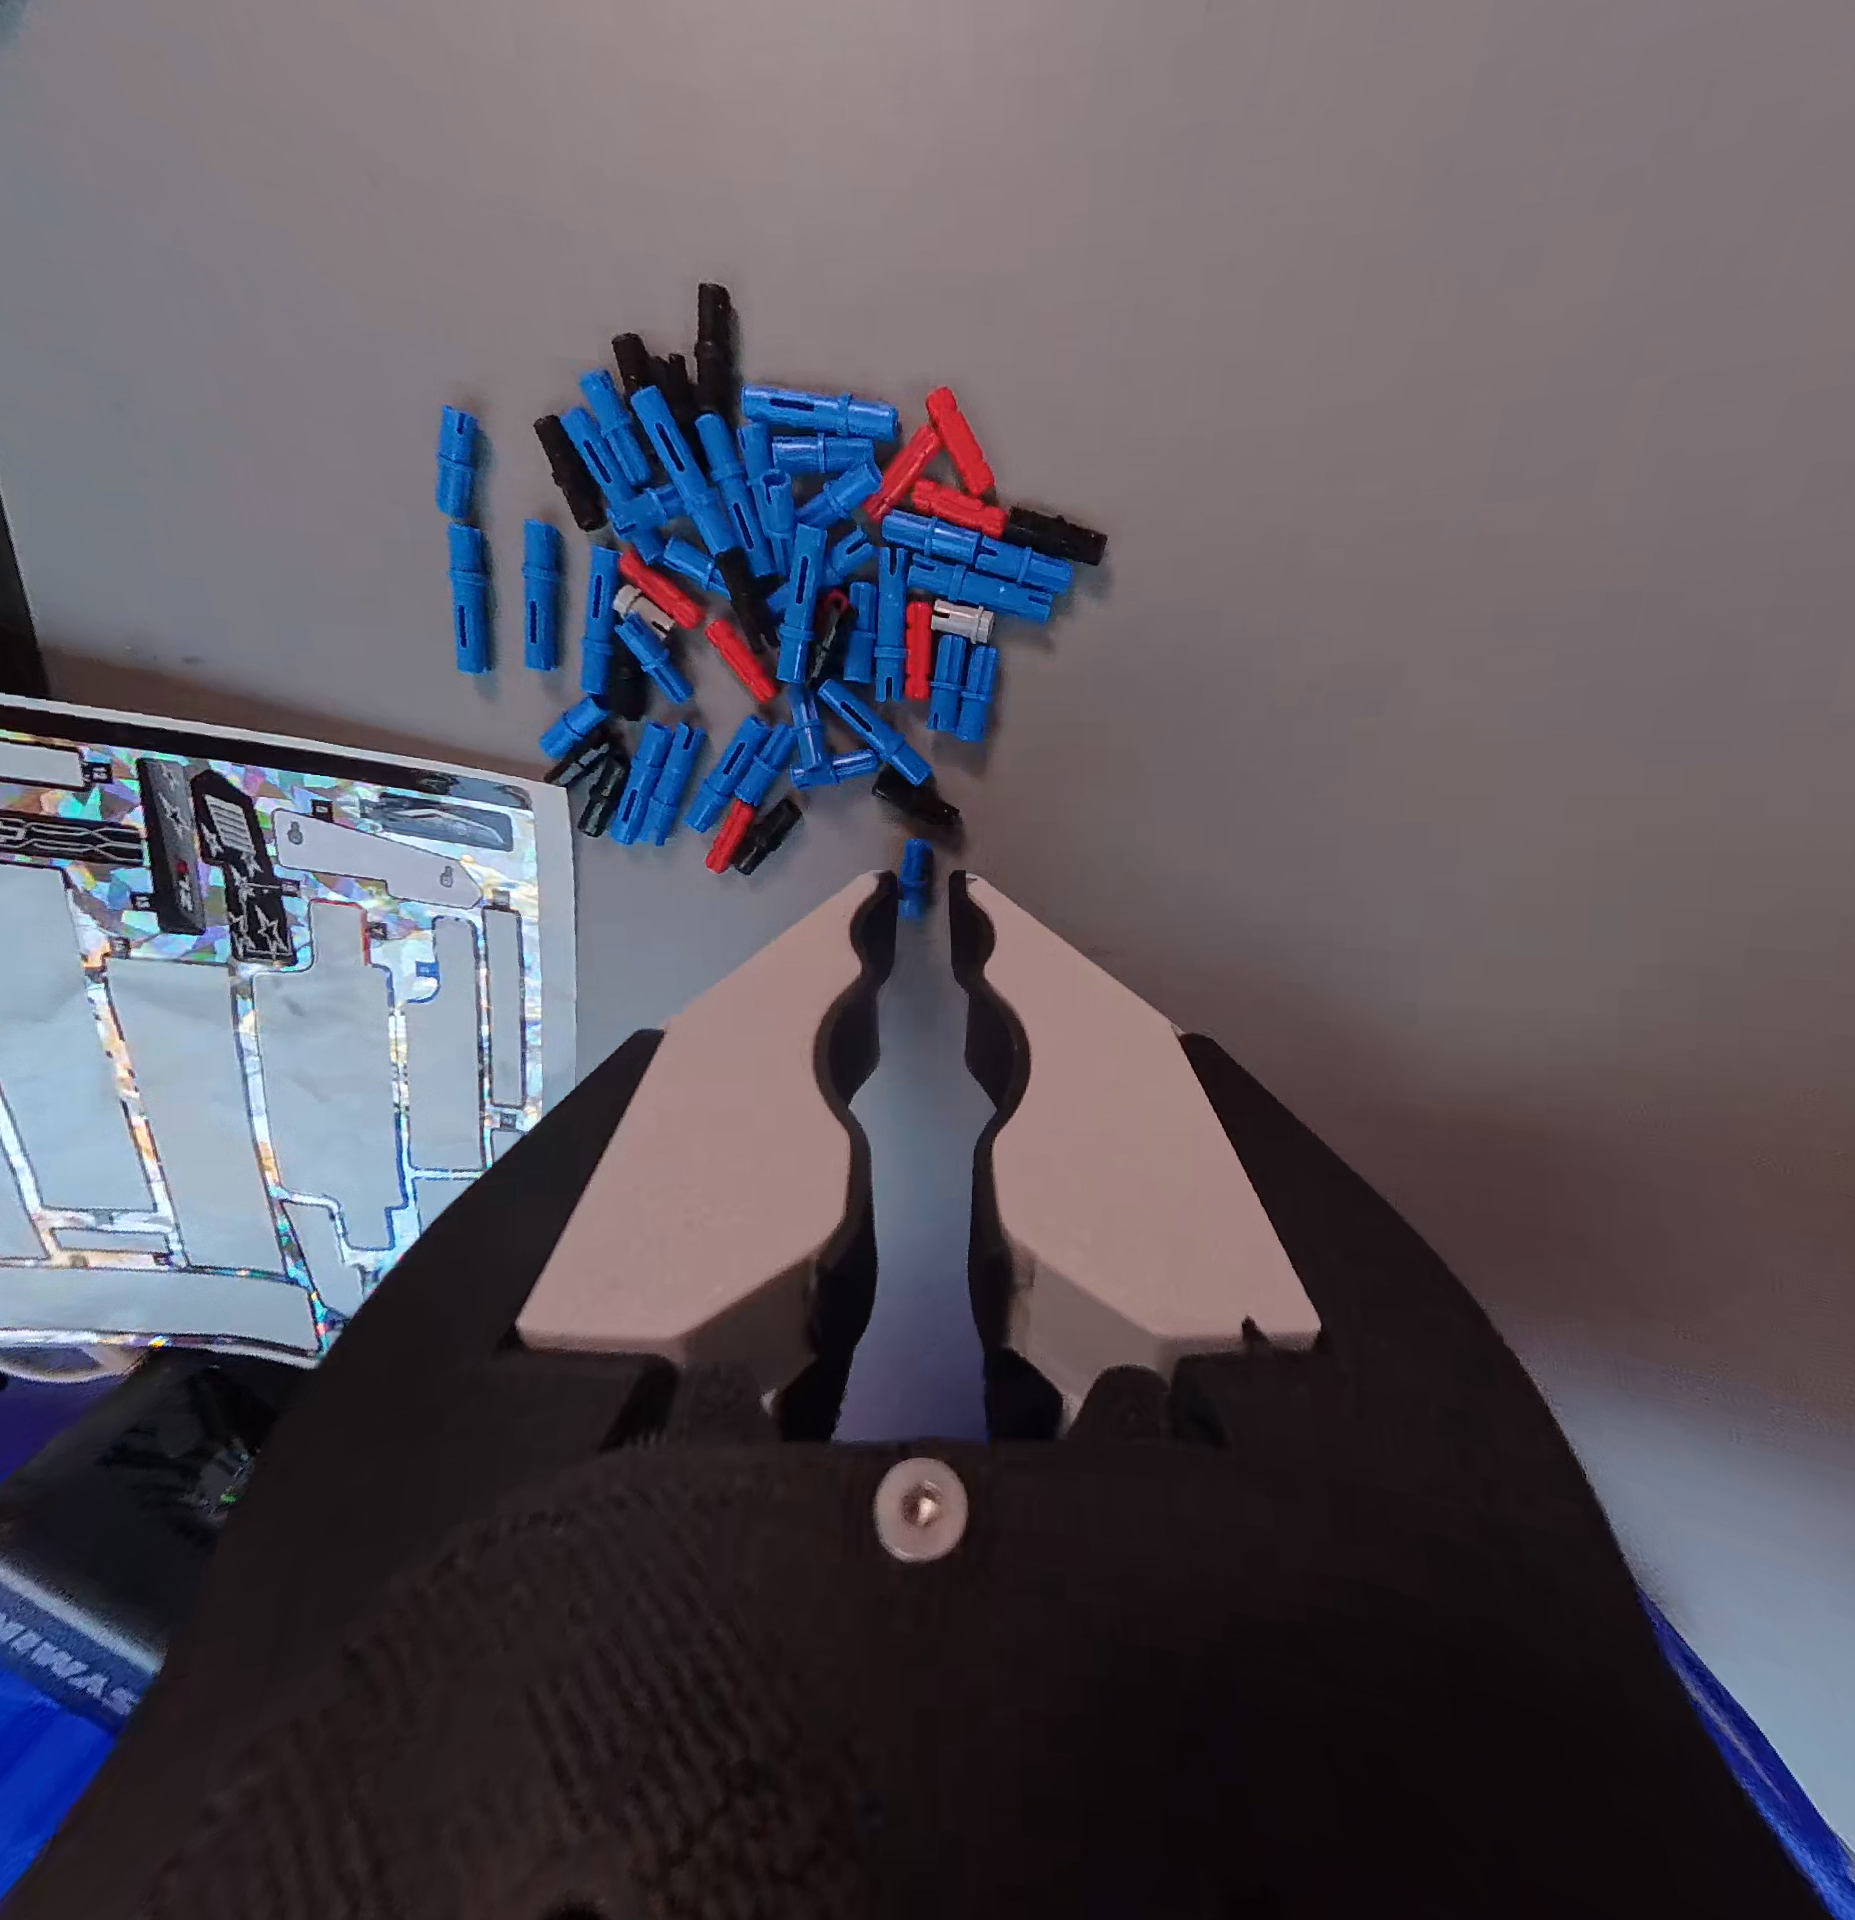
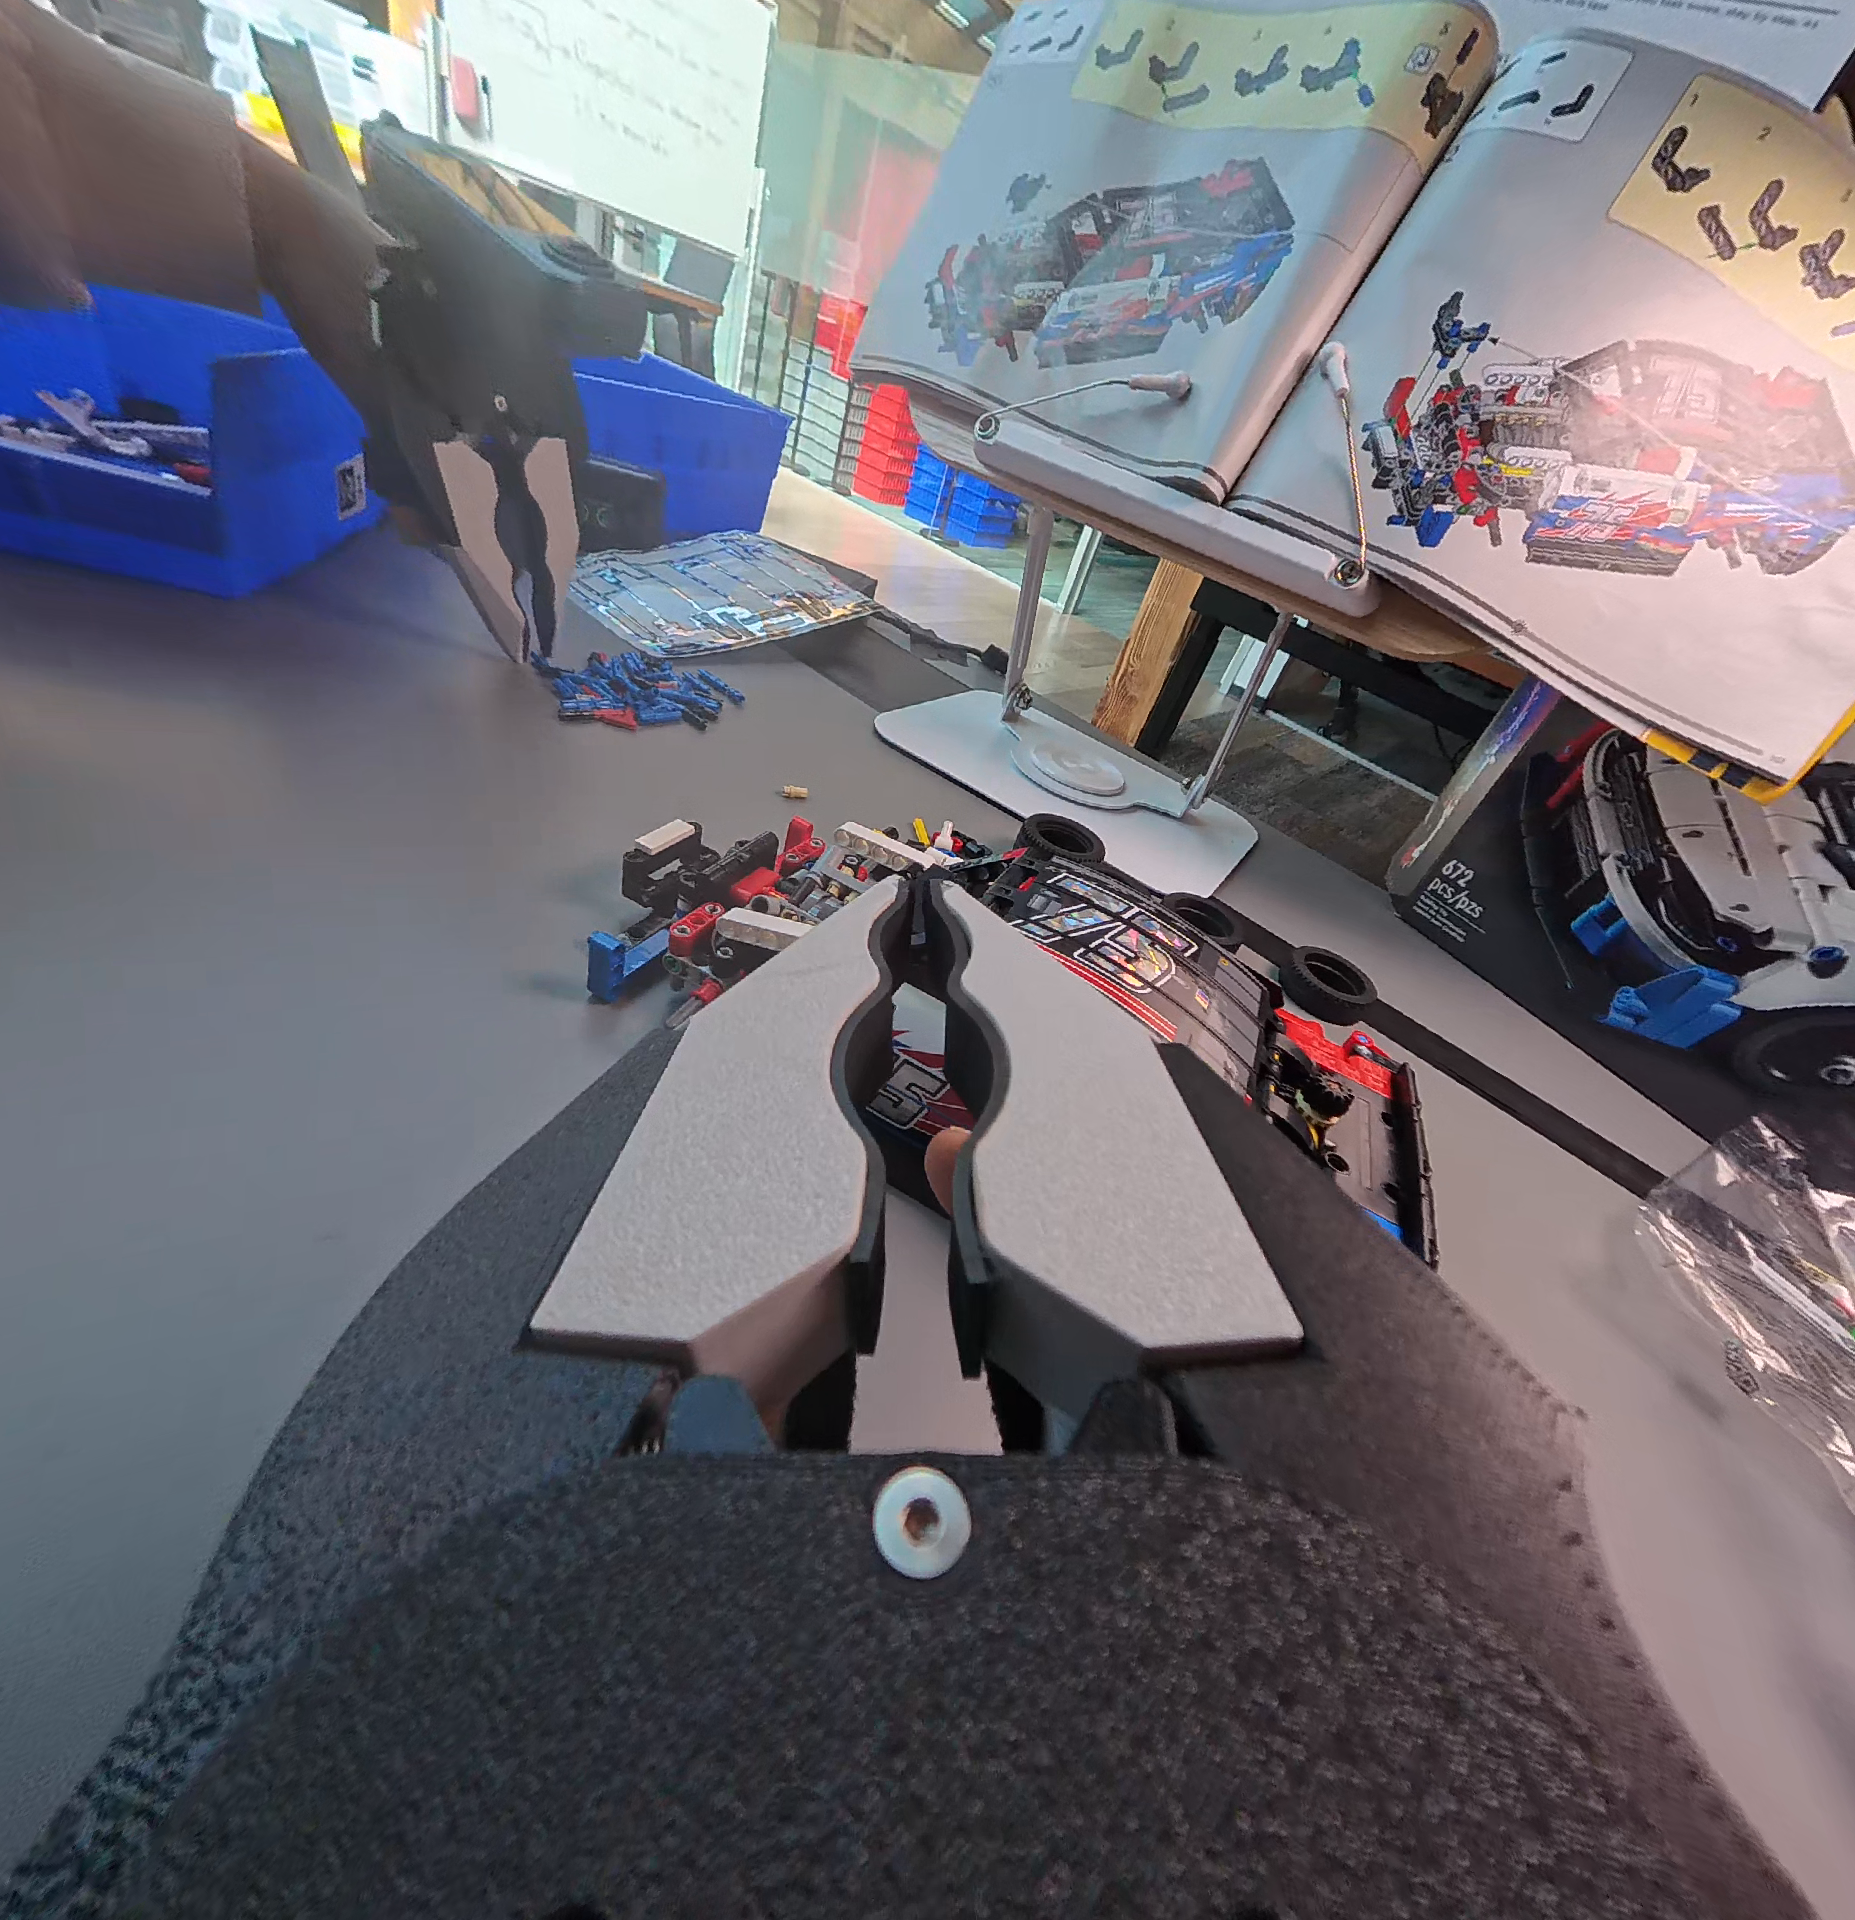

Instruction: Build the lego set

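In the left wrist view my left gripper [image 1: 918,883] hangs over the near edge of a pile of blue, black and red pins [image 1: 767,592] on the grey table. Its jaws are nearly closed on a small blue pin [image 1: 915,878] that stands between the tips. The left gripper also shows in the right wrist view [image 2: 533,649], tips down at the pin pile [image 2: 642,696]. My right gripper [image 2: 918,909] is shut on a small black piece [image 2: 918,927]. It hovers just above the part-built car model [image 2: 1162,966], whose black panels carry stickers.
A holographic sticker sheet [image 1: 248,997] lies left of the pins. Loose parts [image 2: 736,894] lie by the model. An instruction booklet [image 2: 1318,260] sits open on a stand [image 2: 1068,769]. The set's box [image 2: 1681,914], a plastic bag [image 2: 1785,1278] and blue bins [image 2: 175,457] ring the table. Some 35 cm of space lies between my two pairs of fingers.
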Available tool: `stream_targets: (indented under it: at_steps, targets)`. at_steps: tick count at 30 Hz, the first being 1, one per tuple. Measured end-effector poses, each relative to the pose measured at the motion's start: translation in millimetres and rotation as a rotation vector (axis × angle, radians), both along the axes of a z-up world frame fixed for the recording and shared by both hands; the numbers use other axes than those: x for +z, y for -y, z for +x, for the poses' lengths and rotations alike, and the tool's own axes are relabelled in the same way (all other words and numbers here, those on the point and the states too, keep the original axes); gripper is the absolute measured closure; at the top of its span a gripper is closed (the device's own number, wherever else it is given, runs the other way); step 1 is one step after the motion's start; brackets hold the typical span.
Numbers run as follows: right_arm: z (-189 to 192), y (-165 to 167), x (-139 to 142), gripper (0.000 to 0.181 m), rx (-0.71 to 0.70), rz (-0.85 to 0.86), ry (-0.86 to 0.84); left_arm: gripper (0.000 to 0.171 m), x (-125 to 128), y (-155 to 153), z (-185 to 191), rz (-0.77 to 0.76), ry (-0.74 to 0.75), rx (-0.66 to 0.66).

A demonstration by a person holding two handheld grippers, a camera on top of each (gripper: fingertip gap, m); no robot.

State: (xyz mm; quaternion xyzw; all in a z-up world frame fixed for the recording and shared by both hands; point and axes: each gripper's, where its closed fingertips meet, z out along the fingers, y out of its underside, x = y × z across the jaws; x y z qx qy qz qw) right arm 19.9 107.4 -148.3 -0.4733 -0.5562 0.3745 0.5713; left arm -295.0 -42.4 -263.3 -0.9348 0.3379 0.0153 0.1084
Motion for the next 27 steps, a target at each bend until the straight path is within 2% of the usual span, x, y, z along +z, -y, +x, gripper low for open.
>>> stream_targets:
  at_steps: [4,5,9,12,15,18,20,23,25,27]
  targets:
    - [1,0,2,0.181,0.000,0.005,-0.005,0.168,1,-1,10,-0.005,0.029,0.012]
    - [1,0,2,0.181,0.001,0.007,-0.005,0.168,4,-1,22,-0.006,0.072,0.008]
    - [2,1,3,0.181,0.003,0.023,-0.004,0.168,27,-5,111,0.107,0.265,-0.071]
    - [3,-6,0,0.181,-0.035,0.017,0.016,0.168,25,-9,174,0.190,0.338,-0.078]
    - [5,-17,-2,0.173,-0.083,-0.022,0.021,0.168,9,-7,216,0.232,0.352,-0.077]
    - [9,-22,4,0.163,-0.085,-0.101,-0.016,0.168,3,-7,236,0.281,0.363,-0.065]
    - [11,-24,7,0.157,-0.085,-0.138,-0.031,0.166,2,-7,238,0.297,0.353,-0.054]
    - [12,-24,11,0.154,-0.076,-0.154,-0.045,0.150,16,-8,230,0.329,0.349,-0.049]
    - [13,-23,12,0.154,-0.076,-0.141,-0.045,0.150,38,-17,208,0.377,0.361,0.003]
    - [14,-21,14,0.154,-0.075,-0.126,-0.044,0.152,57,-28,164,0.424,0.293,0.088]
